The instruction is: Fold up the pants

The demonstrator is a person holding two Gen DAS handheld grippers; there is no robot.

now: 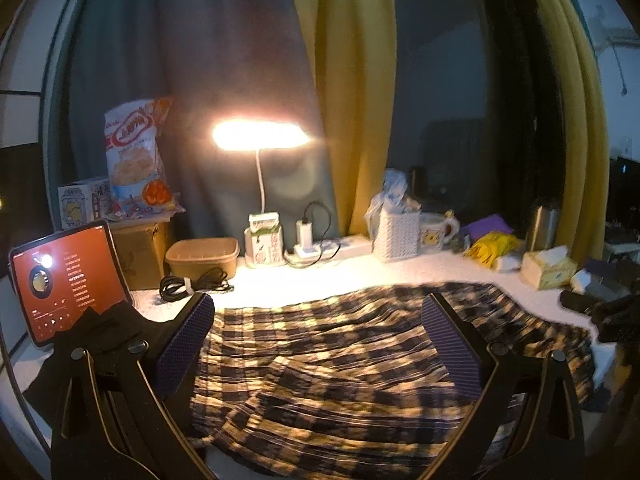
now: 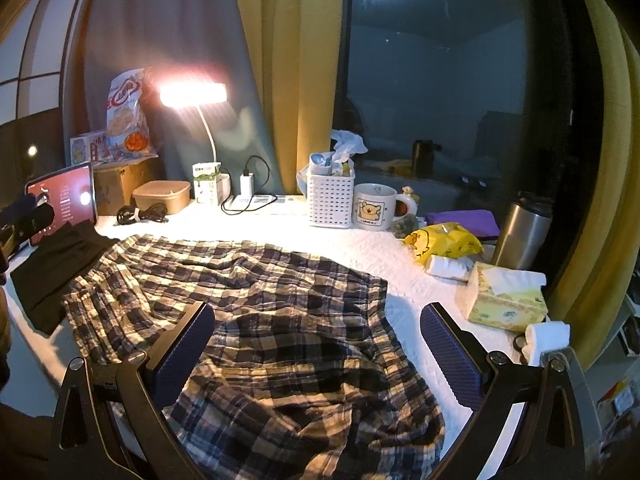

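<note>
**Both grippers spread wide above the plaid pants**

We see our left gripper (image 1: 318,344) with its two ribbed pads (image 1: 186,344) set far apart and nothing between them; it hangs over the plaid pants (image 1: 328,360), which fill the gap from 6 o'clock up to the centre of the left wrist view. Our right gripper (image 2: 316,356) is spread the same way, pads (image 2: 182,354) wide and empty, above the same pants (image 2: 260,320).

The pants lie crumpled and wrinkled on the white table cover (image 2: 404,264), reaching from 9 o'clock to past the centre in the right wrist view, with a bunched heap at 6 o'clock. At 9 o'clock a black garment (image 2: 56,276) touches the pants' edge.

Beyond it, still at 9 o'clock, a tablet (image 2: 66,200) stands tilted with a red screen. At 11 o'clock the lit desk lamp (image 2: 194,94) glares over a brown lidded container (image 2: 162,196). At 12 o'clock stand a white basket (image 2: 330,200) and a bear mug (image 2: 374,208). At 3 o'clock sit a tissue box (image 2: 506,300) and a steel tumbler (image 2: 522,232).
</note>
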